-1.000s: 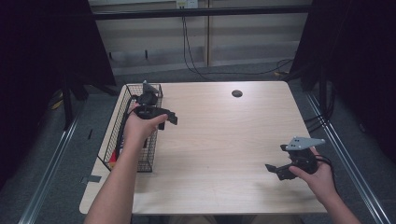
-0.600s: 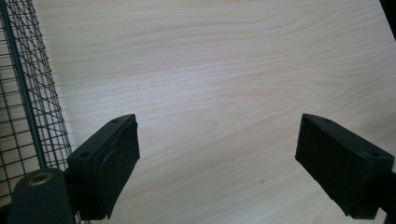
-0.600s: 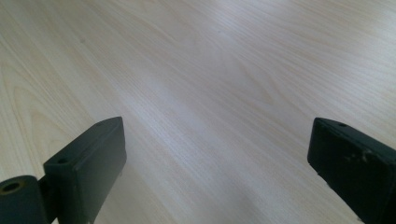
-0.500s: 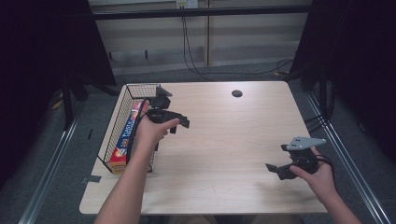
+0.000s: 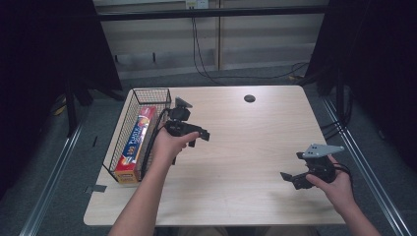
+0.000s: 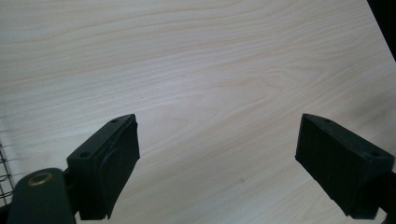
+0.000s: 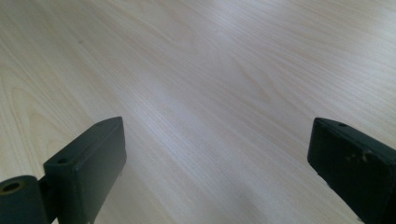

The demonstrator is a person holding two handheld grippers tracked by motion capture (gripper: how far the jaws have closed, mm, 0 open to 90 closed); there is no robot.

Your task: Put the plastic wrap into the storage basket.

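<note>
A long red, yellow and blue box of plastic wrap [image 5: 135, 142] lies lengthwise in a black wire basket [image 5: 129, 105] at the table's left edge. My left gripper [image 5: 199, 137] hangs just right of the basket over bare wood, jaws pointing right, open and empty; in the left gripper view [image 6: 217, 163] its pads stand wide apart with only tabletop between them. My right gripper [image 5: 292, 179] rests low near the front right of the table, open and empty; the right gripper view [image 7: 217, 163] has plain wood between its jaws.
The light wooden table [image 5: 246, 147] has a round cable hole [image 5: 250, 98] near its far edge. A strip of basket wire [image 6: 3, 172] edges the left gripper view. Dark curtains and metal rails flank the table; cables run along the floor behind it.
My left hand has moved right and slightly down, away from above the basket, uncovering the box inside it. The right hand has stayed still.
</note>
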